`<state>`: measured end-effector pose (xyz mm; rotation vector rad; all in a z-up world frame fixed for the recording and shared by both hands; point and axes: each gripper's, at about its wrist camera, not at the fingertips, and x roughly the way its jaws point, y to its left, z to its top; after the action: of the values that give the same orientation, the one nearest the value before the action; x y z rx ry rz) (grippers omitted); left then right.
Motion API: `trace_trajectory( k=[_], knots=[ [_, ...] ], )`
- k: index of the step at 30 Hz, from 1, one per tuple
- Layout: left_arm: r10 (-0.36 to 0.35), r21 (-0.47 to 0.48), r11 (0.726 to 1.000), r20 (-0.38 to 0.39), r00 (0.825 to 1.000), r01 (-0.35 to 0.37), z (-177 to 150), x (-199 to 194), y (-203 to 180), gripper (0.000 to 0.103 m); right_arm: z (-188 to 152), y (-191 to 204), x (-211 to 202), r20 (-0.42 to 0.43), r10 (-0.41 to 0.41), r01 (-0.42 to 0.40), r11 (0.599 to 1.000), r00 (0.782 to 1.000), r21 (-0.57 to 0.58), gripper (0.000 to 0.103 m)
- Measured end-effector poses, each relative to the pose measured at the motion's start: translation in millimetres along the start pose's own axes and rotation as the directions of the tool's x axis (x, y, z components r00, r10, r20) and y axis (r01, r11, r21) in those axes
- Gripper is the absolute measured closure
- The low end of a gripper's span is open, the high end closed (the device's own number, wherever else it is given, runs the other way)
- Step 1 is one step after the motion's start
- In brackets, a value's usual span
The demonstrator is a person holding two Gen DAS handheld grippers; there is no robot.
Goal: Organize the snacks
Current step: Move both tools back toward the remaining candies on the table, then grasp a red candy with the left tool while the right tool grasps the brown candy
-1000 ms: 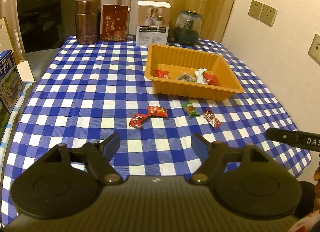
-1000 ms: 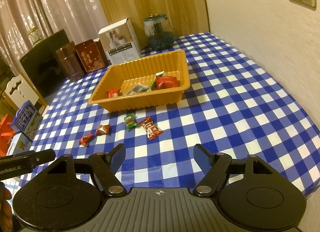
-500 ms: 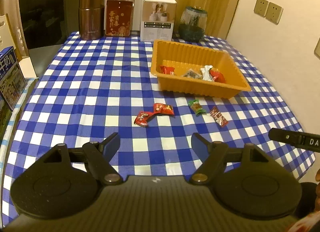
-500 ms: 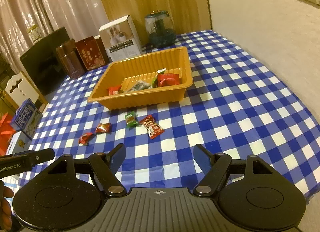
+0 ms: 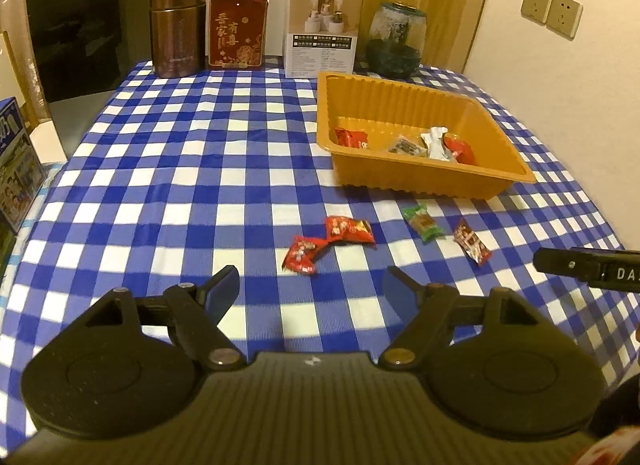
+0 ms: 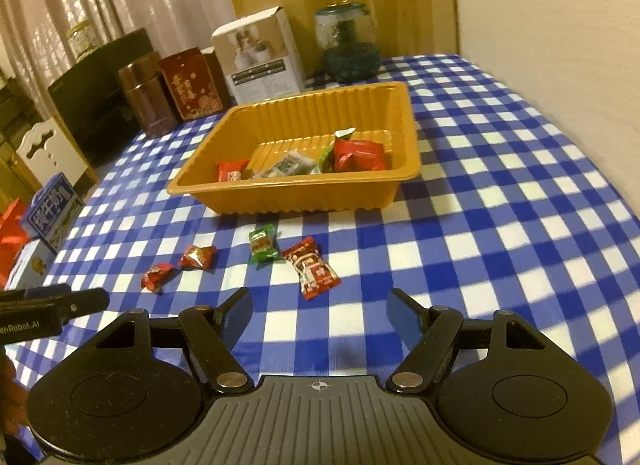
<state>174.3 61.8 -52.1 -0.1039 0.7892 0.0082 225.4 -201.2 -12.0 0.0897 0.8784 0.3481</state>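
An orange tray (image 5: 416,181) (image 6: 280,201) holds several wrapped snacks. On the checked cloth in front of it lie two red candies (image 5: 303,253) (image 5: 349,229), a green candy (image 5: 422,222) and a dark red packet (image 5: 472,241). In the right wrist view they are the two red candies (image 6: 157,276) (image 6: 197,257), the green candy (image 6: 262,243) and the packet (image 6: 312,272). My left gripper (image 5: 311,285) is open and empty, just short of the red candies. My right gripper (image 6: 319,309) is open and empty, just short of the packet.
At the table's back stand a brown canister (image 5: 177,29), a red tin (image 5: 237,29), a white box (image 5: 322,29) and a glass jar (image 5: 396,41). A black screen (image 5: 80,25) and a blue carton (image 5: 16,161) are at the left. A wall is at the right.
Both grippers have moved forward toward the loose candies, which now look nearer. Both stay open. Nothing on the table has moved.
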Motion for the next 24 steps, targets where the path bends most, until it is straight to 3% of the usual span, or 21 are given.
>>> trace_trajectory(
  k=[10,24],
  knots=[
    [-0.005,0.119,0.993,-0.045,0.999,0.010,9,53,2,0.026,11,-2,48,-0.030,0.019,-0.021,0.998,0.999,-0.058,0.032],
    [-0.056,0.205,0.976,-0.101,0.993,0.076,13,96,5,0.062,14,-7,84,-0.065,0.030,-0.035,0.996,0.997,-0.079,0.043]
  ],
)
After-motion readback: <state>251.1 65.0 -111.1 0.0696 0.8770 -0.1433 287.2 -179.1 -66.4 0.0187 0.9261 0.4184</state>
